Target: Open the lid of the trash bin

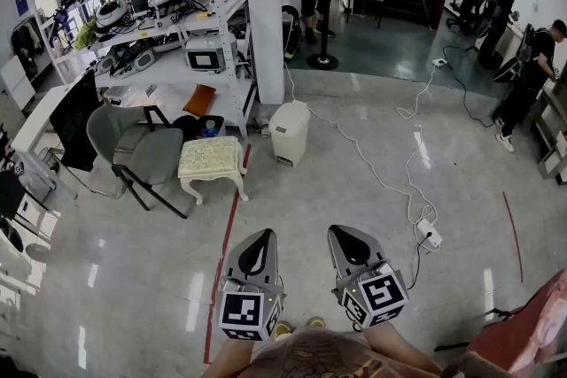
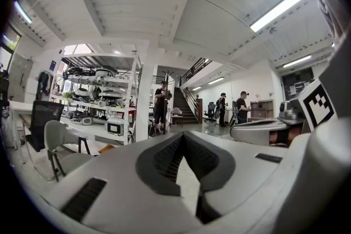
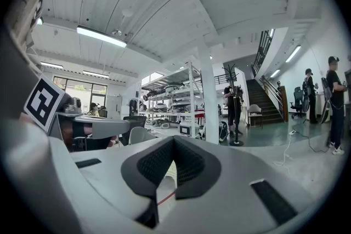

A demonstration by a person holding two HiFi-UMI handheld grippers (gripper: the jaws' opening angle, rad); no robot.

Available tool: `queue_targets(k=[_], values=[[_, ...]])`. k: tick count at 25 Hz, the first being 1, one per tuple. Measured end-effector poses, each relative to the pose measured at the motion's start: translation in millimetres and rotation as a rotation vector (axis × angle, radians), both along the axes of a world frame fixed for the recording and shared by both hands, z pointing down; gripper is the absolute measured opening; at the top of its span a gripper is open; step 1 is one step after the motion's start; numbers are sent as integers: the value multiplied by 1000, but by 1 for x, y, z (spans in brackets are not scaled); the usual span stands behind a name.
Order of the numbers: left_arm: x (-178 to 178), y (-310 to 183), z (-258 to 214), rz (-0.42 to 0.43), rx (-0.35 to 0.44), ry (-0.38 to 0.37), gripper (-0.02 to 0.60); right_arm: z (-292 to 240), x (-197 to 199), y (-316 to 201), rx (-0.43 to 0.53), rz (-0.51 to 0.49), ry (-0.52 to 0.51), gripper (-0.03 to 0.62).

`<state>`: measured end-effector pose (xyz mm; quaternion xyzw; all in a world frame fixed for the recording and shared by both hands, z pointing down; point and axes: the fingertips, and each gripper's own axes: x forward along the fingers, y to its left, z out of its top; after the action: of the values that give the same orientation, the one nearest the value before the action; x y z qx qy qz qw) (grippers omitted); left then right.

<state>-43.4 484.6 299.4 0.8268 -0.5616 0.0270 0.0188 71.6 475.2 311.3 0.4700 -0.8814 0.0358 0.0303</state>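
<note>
The white trash bin stands on the floor by the foot of a white pillar, its lid down. It is well ahead of both grippers. My left gripper and right gripper are held side by side close to my body, pointing towards the bin. Each has its jaw tips touching and holds nothing. In the left gripper view the left gripper points over the floor to the shelves and stairs. The right gripper faces the same way.
A cream cushioned stool and a grey chair stand left of the bin, below a loaded shelf rack. A white cable runs to a power strip at the right. A red floor line runs ahead. People stand far back.
</note>
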Motion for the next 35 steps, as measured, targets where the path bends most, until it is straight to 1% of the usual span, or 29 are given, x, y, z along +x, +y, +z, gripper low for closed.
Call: queue_targets(k=[6, 12, 16, 21, 25, 29, 35], values=[[1, -2, 0, -6, -3, -1, -6, 1, 5, -2, -2, 8, -19, 23], [3, -5, -1, -6, -7, -15, -6, -3, 11, -8, 4, -15, -30, 25], [5, -12, 3, -27, -11, -17, -6, -6, 19, -12, 17, -17, -27, 25], [18, -16, 6, -42, -6, -16, -6, 0, 33, -14, 11, -32, -35, 25], [23, -18, 12, -65, -6, -16, -6, 1, 43, -18, 31, -33, -35, 25], [24, -21, 11, -77, -9, -17, -6, 2, 46, -25, 25, -50, -39, 24], [28, -41, 10, -65, -7, -27, -6, 2, 43, -41, 27, -63, -39, 25]])
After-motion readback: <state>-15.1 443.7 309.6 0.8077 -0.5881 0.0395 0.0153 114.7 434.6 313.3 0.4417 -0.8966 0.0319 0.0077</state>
